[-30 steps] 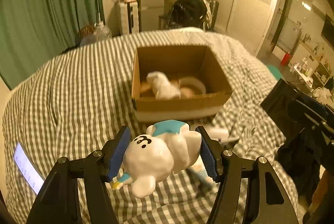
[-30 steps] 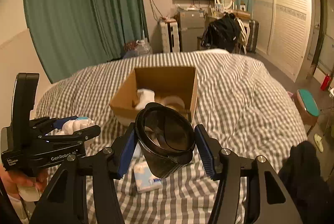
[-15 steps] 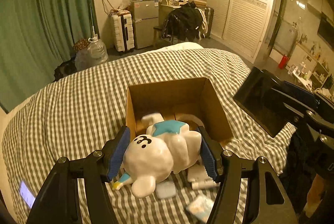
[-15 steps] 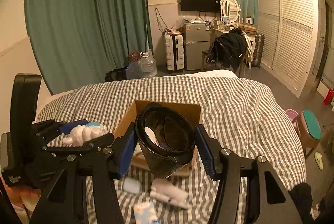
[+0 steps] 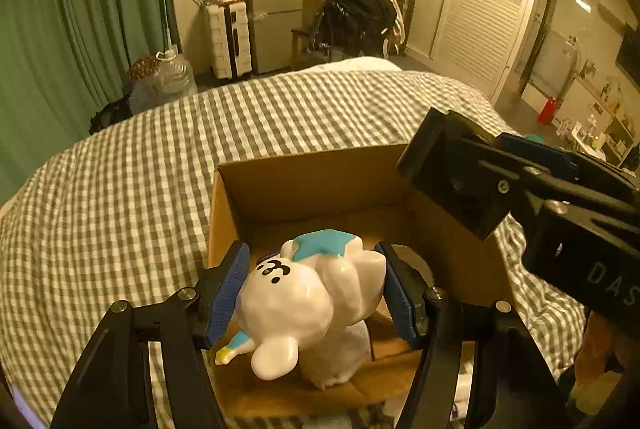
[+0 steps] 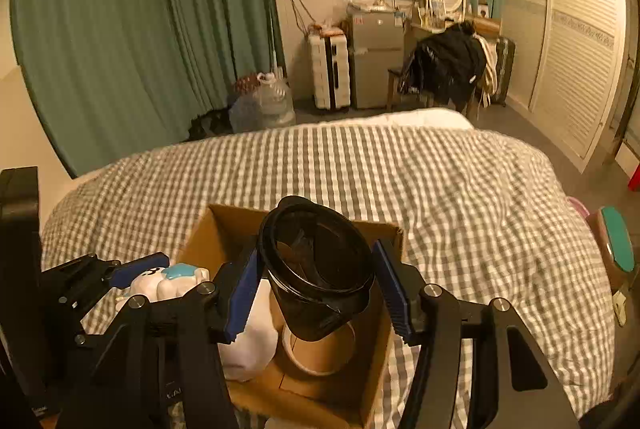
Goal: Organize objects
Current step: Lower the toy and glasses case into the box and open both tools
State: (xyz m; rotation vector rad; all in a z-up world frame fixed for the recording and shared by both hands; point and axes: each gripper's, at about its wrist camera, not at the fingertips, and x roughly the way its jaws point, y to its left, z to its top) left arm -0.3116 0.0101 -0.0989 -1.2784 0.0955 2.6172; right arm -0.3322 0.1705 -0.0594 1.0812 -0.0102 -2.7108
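My left gripper (image 5: 316, 291) is shut on a glossy white figurine (image 5: 308, 293) with a blue patch and a small black face mark. It hangs over the open cardboard box (image 5: 304, 185) on the checked bed. In the right wrist view my right gripper (image 6: 318, 289) is shut on a black cup (image 6: 316, 269) with a dark rim, held above the same box (image 6: 200, 241). The left gripper with the figurine (image 6: 168, 283) shows at the lower left there. Inside the box lie a white soft item (image 6: 252, 345) and a roll of tape (image 6: 320, 353).
The grey-and-white checked bedspread (image 5: 120, 189) spreads around the box. The right gripper's black body (image 5: 540, 205) crosses the left wrist view at right. Beyond the bed stand green curtains (image 6: 140, 29), a suitcase (image 6: 330, 71), a small fridge (image 6: 376, 57) and a chair with dark clothes (image 6: 448, 67).
Both grippers have moved forward over the bed and now hang above the box, which looms larger. The small items lying in front of the box have dropped out of view.
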